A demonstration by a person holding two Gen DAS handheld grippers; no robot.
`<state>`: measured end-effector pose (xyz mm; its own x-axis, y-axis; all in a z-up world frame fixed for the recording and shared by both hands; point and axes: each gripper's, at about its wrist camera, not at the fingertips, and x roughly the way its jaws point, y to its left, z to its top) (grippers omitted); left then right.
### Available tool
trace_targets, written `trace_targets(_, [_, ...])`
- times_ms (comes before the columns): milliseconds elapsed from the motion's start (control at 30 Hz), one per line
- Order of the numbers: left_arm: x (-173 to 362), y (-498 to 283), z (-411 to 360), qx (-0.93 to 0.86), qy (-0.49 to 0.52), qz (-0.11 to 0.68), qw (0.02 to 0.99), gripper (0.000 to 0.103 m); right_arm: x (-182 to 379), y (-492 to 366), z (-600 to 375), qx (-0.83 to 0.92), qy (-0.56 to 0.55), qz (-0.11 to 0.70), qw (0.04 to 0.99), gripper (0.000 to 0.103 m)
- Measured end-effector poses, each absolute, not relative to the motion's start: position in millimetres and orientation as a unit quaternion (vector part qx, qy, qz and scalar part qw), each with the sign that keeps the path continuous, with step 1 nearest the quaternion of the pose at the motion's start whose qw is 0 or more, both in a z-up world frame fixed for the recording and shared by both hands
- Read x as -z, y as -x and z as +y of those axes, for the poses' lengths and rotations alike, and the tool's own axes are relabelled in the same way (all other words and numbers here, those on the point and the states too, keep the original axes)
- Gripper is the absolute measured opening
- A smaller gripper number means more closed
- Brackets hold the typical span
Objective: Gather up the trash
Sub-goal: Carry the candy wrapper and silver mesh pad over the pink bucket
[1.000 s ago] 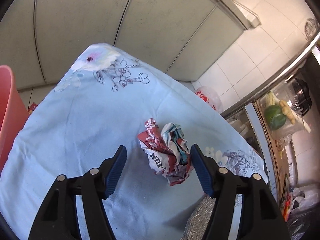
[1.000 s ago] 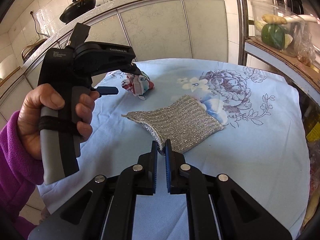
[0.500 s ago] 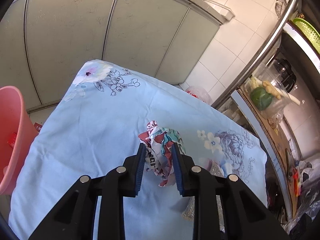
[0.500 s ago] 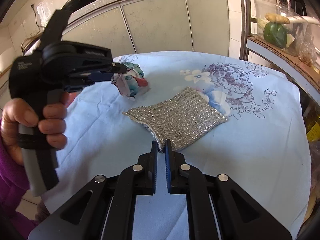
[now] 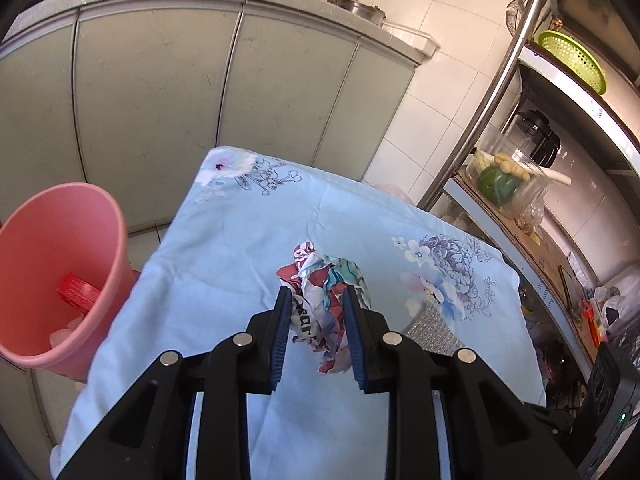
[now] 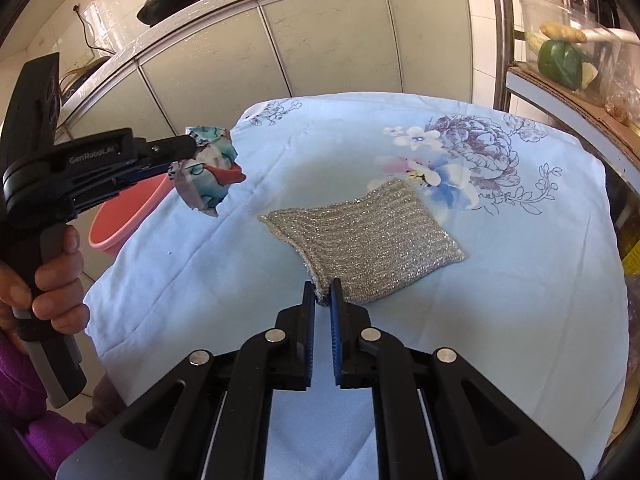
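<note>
My left gripper (image 5: 316, 300) is shut on a crumpled printed wrapper (image 5: 326, 304), red, white and teal, and holds it lifted above the blue floral tablecloth (image 5: 224, 264). The right wrist view shows the wrapper (image 6: 210, 172) in that gripper (image 6: 182, 154) near the table's left edge. A pink bin (image 5: 52, 276) stands on the floor left of the table, with red trash inside. My right gripper (image 6: 323, 292) is shut on the near corner of a silver scouring cloth (image 6: 368, 240) lying on the table.
Grey cabinet doors (image 5: 160, 80) stand behind the table. A metal shelf rack (image 5: 532, 208) on the right holds a box of vegetables (image 5: 504, 180). The bin's rim (image 6: 120, 220) shows past the table's left edge.
My left gripper closed on the wrapper and lifted it off the cloth, moving left toward the table edge. My right gripper stayed shut on the scouring cloth.
</note>
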<state>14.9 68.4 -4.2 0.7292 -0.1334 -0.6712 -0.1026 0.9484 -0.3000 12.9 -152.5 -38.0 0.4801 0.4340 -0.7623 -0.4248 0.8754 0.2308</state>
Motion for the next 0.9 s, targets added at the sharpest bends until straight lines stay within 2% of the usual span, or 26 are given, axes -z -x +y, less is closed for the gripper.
trace_targets(433, [1,26,94,-0.006,0.163,0.352,0.922,0.025,17,-7,-139,-0.271,0.002,0.422,0.865,0.008])
trace_targets(900, [-21,55,115,-0.038,0.154,0.307,0.938,0.025,-39,-30,-100,-0.334,-0.018,0.384,0.861,0.008])
